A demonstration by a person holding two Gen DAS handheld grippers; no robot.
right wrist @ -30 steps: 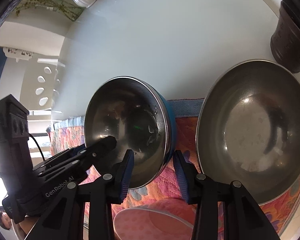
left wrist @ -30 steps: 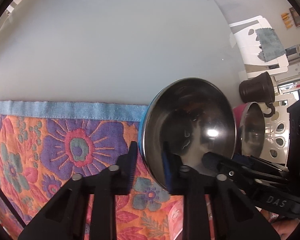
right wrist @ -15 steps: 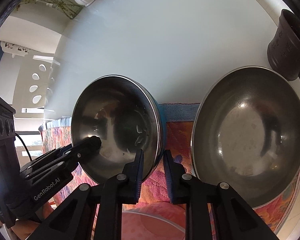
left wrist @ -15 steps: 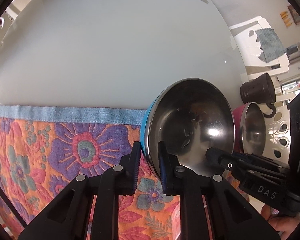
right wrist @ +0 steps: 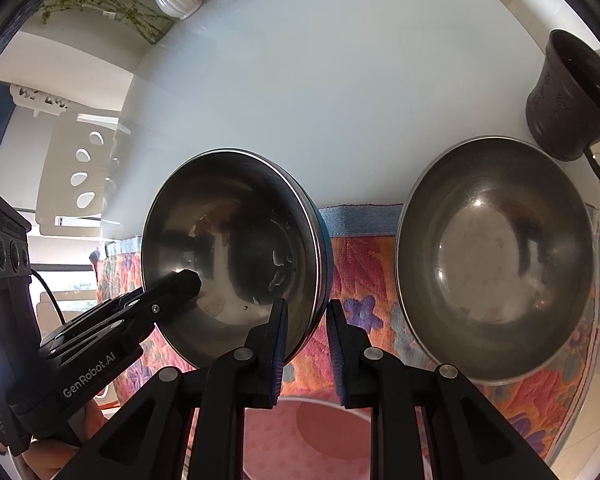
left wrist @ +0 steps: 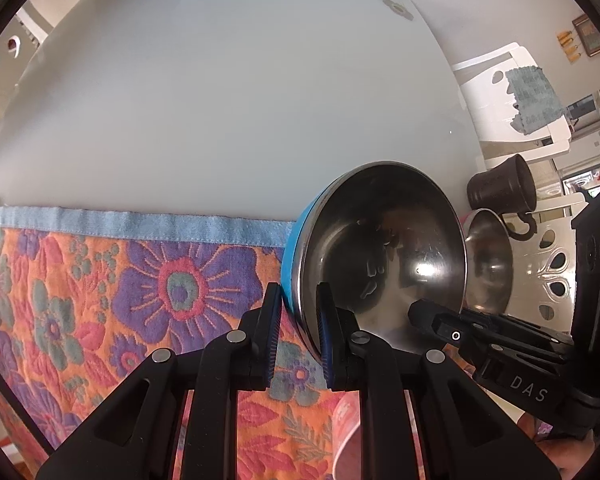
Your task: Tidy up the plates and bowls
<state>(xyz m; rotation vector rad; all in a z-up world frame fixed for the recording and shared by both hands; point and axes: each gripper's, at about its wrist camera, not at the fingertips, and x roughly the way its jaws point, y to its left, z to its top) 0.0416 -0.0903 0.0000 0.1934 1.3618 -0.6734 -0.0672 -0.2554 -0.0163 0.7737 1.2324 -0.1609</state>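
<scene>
Both the left claw and right claw pinch the blue-sided steel bowl's rim

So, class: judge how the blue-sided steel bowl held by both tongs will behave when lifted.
The blue-sided steel bowl probably stays rigid, being metal. Its polished inside looks slippery, so the left tongs and right tongs, pinching only its thin rim, might let it swing or slip.

Blue-skinned bowl had a glossy steel inside, second bowl duller brushed metal, floral mat was woven quilted cloth, tabletop smooth satin white, mug dark matt.
</scene>
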